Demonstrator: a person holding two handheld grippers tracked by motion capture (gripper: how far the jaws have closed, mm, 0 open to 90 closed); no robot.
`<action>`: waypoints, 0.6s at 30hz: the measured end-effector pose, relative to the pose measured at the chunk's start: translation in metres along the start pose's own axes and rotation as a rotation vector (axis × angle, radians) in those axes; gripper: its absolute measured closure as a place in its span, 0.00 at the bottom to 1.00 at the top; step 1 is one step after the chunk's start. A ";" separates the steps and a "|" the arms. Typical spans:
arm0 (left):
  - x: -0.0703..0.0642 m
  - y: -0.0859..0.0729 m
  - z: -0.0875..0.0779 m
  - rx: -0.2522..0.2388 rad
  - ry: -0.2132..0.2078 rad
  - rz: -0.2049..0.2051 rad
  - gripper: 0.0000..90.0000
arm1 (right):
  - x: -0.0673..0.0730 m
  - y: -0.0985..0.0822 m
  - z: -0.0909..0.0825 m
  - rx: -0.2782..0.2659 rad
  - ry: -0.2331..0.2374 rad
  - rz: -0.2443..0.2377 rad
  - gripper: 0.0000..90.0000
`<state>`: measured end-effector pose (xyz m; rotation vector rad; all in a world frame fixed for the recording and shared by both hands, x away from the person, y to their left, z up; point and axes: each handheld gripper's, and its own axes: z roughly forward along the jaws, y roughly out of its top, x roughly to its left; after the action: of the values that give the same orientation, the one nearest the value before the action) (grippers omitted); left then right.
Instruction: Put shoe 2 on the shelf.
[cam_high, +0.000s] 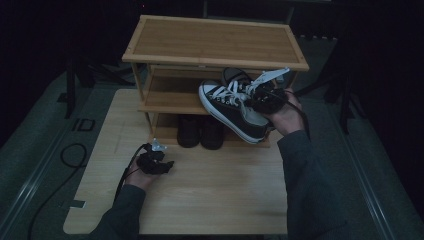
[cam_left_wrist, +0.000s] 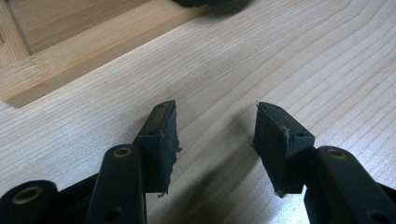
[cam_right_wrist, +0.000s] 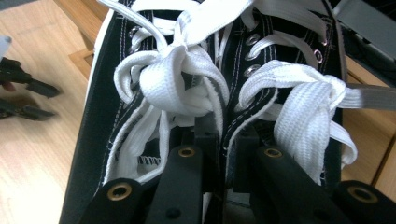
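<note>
The right gripper (cam_high: 264, 100) was clamped on a pair of black sneakers (cam_high: 232, 107) (laces knotted) held before the rack's (cam_high: 215, 42) middle shelf; the left gripper (cam_high: 159, 164), jaws apart, rested empty on the near table (cam_high: 210, 190).

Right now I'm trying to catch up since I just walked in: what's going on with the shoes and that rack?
A person is tidying shoes onto a three-tier bamboo shoe rack that stands on a light wooden table. The right gripper is clamped on the inner edges of a pair of black canvas sneakers with white laces, holding them in the air in front of the middle shelf. A pair of dark shoes already sits on the bottom shelf. The left gripper rests open over the table, holding nothing.
</note>
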<state>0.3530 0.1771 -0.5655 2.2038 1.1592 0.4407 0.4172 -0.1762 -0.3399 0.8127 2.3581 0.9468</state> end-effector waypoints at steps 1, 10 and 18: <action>0.000 0.000 0.000 0.000 0.000 0.001 0.56 | 0.001 0.000 0.002 0.001 -0.005 0.000 0.94; 0.000 0.000 0.000 0.000 0.000 0.000 0.56 | 0.004 0.002 0.005 -0.008 -0.046 0.036 0.94; 0.000 0.000 0.000 -0.001 0.000 -0.001 0.55 | 0.009 0.006 0.009 0.012 -0.108 0.054 0.93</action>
<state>0.3528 0.1771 -0.5656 2.2017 1.1599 0.4407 0.4184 -0.1628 -0.3428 0.9132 2.2618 0.8888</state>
